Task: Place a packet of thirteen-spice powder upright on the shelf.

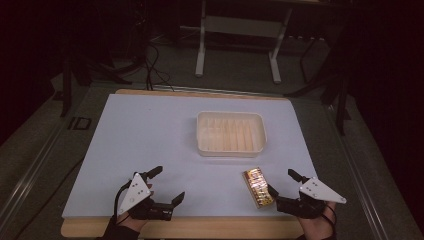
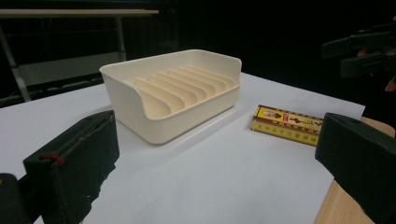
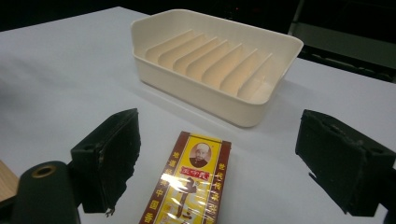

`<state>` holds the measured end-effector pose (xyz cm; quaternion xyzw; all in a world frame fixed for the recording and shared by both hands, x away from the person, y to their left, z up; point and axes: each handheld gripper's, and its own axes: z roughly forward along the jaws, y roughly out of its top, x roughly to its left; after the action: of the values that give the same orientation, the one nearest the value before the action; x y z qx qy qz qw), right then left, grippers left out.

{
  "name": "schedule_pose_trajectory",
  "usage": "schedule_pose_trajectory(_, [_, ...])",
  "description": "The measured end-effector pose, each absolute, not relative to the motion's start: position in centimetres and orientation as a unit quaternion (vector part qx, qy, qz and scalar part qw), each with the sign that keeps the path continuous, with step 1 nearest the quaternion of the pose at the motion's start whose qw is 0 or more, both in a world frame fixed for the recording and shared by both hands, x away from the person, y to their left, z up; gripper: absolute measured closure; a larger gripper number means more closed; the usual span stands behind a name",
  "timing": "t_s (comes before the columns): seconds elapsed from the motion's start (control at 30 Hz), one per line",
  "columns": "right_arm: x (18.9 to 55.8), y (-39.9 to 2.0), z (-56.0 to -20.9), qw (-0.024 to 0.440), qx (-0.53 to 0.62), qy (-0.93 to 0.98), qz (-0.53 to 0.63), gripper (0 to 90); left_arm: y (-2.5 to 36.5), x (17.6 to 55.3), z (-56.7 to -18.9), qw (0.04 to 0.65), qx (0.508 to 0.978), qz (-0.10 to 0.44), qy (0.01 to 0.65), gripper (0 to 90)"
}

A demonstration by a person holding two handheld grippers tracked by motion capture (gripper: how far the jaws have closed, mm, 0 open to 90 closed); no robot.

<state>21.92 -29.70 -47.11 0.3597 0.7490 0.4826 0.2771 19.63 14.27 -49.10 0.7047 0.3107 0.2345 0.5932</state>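
A cream ridged tray [image 1: 199, 134] stands near the middle of the white table. A flat yellow-and-red box [image 1: 259, 186] lies on the table in front of it, near the front edge. My right gripper [image 1: 284, 183] is open just right of the box. In the right gripper view, the box [image 3: 191, 186] lies flat between the spread jaws of the right gripper [image 3: 228, 158], untouched, with the tray [image 3: 196, 91] beyond. My left gripper [image 1: 167, 185] is open at the front left with nothing in it. Its own view shows the left gripper [image 2: 215, 172], the tray [image 2: 140, 112] and the box [image 2: 287, 125].
The white sheet [image 1: 145, 145] covers a wooden tabletop whose front edge [image 1: 200, 227] shows below the grippers. Table legs [image 1: 201, 45] and cables stand on the dark floor beyond the far edge. The other gripper [image 2: 364, 49] appears at the top right of the left gripper view.
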Motion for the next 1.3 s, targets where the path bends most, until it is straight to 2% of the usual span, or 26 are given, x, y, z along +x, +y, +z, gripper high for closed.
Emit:
schedule_pose_trajectory(0.2, [21.7, -29.5, -46.7, 0.27, 0.353, 0.754, 0.483, 14.7, 14.1, 19.6, -49.1, 0.593, 0.705, 0.236, 0.31, 0.7])
schedule_pose_trajectory(0.27, [21.6, -29.3, -46.6, 0.272, 0.351, 0.762, 0.472, 19.8, 14.1, 19.6, -49.1, 0.593, 0.705, 0.237, 0.311, 0.6])
schedule_pose_trajectory(0.33, [21.6, -29.2, -46.5, 0.274, 0.349, 0.764, 0.468, 19.8, 14.1, 19.6, -49.1, 0.593, 0.705, 0.237, 0.311, 0.6])
schedule_pose_trajectory(0.53, [21.8, -28.8, -45.9, 0.275, 0.351, 0.765, 0.466, 16.7, 14.1, 19.5, -49.0, 0.592, 0.702, 0.237, 0.316, 0.7])
schedule_pose_trajectory(0.57, [22.1, -28.8, -45.6, 0.269, 0.349, 0.762, 0.475, 13.6, 14.1, 19.5, -49.0, 0.594, 0.7, 0.238, 0.317, 0.7])
schedule_pose_trajectory(0.93, [23.2, -27.6, -45.0, 0.267, 0.336, 0.779, 0.458, 12.2, 14.0, 19.6, -49.1, 0.592, 0.7, 0.236, 0.321, 0.7])
schedule_pose_trajectory(1.03, [24.2, -26.9, -44.9, 0.25, 0.341, 0.795, 0.436, 13.5, 14.0, 19.6, -49.1, 0.592, 0.701, 0.235, 0.322, 0.7])
schedule_pose_trajectory(1.3, [25.5, -25.8, -46.5, 0.236, 0.346, 0.817, 0.396, 13.4, 14.0, 19.6, -49.1, 0.59, 0.703, 0.233, 0.321, 0.6])
